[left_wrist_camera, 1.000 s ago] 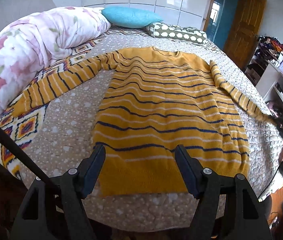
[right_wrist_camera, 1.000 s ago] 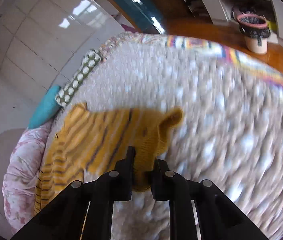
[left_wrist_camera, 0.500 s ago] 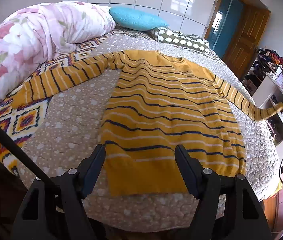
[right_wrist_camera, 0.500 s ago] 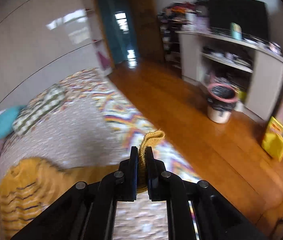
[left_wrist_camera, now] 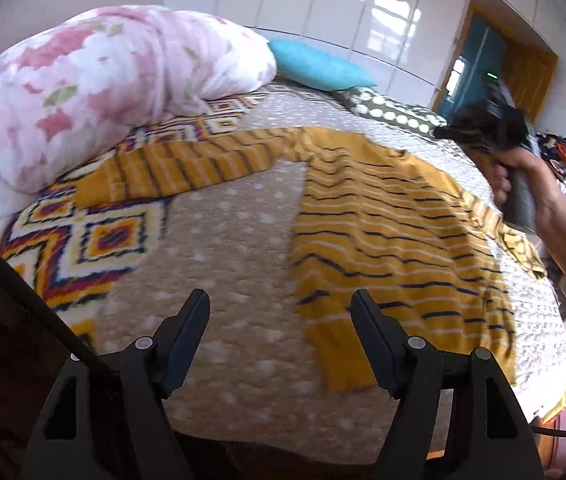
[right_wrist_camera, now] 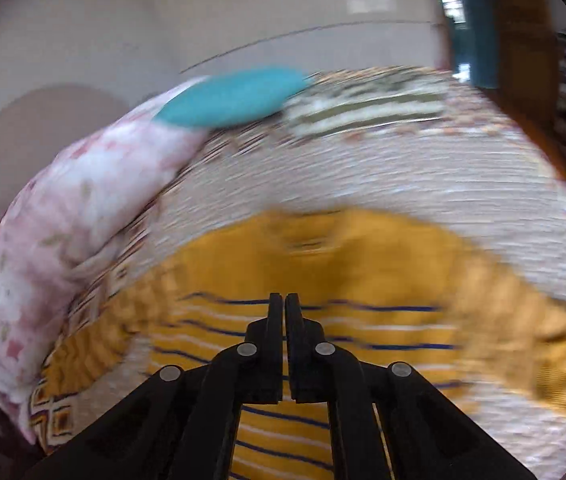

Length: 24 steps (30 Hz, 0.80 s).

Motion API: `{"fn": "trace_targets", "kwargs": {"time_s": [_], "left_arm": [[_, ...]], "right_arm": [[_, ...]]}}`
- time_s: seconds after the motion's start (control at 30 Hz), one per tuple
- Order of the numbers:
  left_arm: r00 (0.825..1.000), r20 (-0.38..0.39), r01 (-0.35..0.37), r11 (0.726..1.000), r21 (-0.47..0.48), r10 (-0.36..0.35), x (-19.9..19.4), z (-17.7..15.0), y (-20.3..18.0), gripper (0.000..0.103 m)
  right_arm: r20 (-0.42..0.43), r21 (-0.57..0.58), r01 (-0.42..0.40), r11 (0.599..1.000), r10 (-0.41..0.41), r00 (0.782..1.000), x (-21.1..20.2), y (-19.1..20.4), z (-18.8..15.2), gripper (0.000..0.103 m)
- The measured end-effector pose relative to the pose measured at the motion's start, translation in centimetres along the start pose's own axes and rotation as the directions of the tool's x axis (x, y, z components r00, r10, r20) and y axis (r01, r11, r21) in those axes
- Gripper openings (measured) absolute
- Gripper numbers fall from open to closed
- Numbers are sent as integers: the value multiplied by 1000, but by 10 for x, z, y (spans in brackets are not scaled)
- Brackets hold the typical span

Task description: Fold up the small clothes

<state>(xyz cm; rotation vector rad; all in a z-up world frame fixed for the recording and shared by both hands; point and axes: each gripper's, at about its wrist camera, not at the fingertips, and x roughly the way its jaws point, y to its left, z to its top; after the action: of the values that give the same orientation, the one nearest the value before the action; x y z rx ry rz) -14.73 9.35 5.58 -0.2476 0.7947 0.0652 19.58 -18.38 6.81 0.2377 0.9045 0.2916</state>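
Only my left view shows my right hand (left_wrist_camera: 523, 184), while my wide-apart left gripper (left_wrist_camera: 281, 338) hovers by the sweater's (left_wrist_camera: 383, 224) hem and my pinched-together, empty right gripper (right_wrist_camera: 284, 304) hovers over it.

The bed (left_wrist_camera: 223, 240) bears a striped sweater (left_wrist_camera: 395, 232), floral duvet (left_wrist_camera: 83, 100), and two pillows.

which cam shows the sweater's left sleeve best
The left wrist view: the striped sleeve lies stretched out flat toward the floral duvet, nearly all visible. The right wrist view is motion-blurred and shows only a smeared part of that sleeve at its lower left.
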Motion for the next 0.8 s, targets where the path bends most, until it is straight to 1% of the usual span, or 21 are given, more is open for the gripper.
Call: {"fn": "trace_targets", "kwargs": {"time_s": [0.03, 0.07, 0.17, 0.23, 0.3, 0.33, 0.37, 0.4, 0.43, 0.47, 0.5, 0.53, 0.6, 0.63, 0.67, 0.7, 0.77, 0.8], "left_arm": [[1000, 1, -6, 1000, -8, 6, 1, -1, 7, 72], [1000, 6, -14, 1000, -14, 15, 1, -1, 14, 72], [999, 23, -40, 999, -28, 41, 0, -3, 32, 72], [998, 35, -48, 998, -32, 49, -3, -4, 40, 72], [997, 42, -58, 998, -32, 59, -4, -5, 46, 72], [997, 44, -61, 998, -33, 62, -5, -5, 49, 72], [997, 42, -63, 997, -36, 64, -4, -5, 50, 73], [997, 40, -66, 997, -42, 67, -3, -5, 51, 73], [997, 39, -67, 997, -45, 69, -3, -6, 51, 74], [997, 39, -67, 997, -46, 69, -2, -6, 50, 74], [997, 38, -67, 997, -40, 69, -1, -7, 47, 74], [997, 36, -67, 997, -35, 69, -1, -8, 44, 75], [997, 30, -65, 998, -15, 65, 0, -9, 34, 76], [998, 26, -61, 998, -3, 61, 1, -10, 28, 76], [998, 20, -55, 998, 7, 55, 1, -11, 22, 76], [999, 11, -45, 999, 12, 45, 3, -11, 16, 76], [1000, -10, -26, 1000, 17, 26, 5, -13, 5, 76], [1000, -23, -14, 1000, 22, 15, 6, -14, -4, 76]], "right_arm": [[-28, -19, -21, 1000, 20, 999, 23, 17, 0, 1], [-50, -40, -25, 999, 23, 998, 40, 35, -3, 1], [-111, -102, -4, 995, -7, 994, 85, 71, -11, 1], [-137, -92, -12, 996, -1, 991, 99, 82, -22, 2], [-141, -52, -24, 998, 17, 990, 95, 78, -30, 3], [-137, -25, -34, 999, 30, 990, 87, 70, -37, 9], [-128, 5, -38, 999, 38, 991, 71, 53, -49, 22], [-122, 12, -33, 999, 34, 992, 63, 46, -54, 30], [-110, 26, -21, 999, 23, 994, 48, 30, -62, 45], [-91, 47, 1, 999, 3, 996, 24, 1, -75, 49], [-86, 54, 13, 998, -9, 996, 9, -14, -79, 49], [-74, 56, 59, 997, -54, 996, -16, -45, -89, 49], [-53, 35, 161, 986, -159, 986, -48, -83, -96, 49], [-45, 19, 249, 968, -248, 968, -70, -115, -101, 51], [-40, 17, 296, 955, -295, 955, -83, -134, -102, 52], [-34, 23, 367, 930, -366, 930, -99, -162, -104, 52], [-30, 40, 424, 905, -423, 906, -117, -198, -103, 53], [-32, 52, 435, 899, -433, 901, -122, -213, -102, 53]]}}
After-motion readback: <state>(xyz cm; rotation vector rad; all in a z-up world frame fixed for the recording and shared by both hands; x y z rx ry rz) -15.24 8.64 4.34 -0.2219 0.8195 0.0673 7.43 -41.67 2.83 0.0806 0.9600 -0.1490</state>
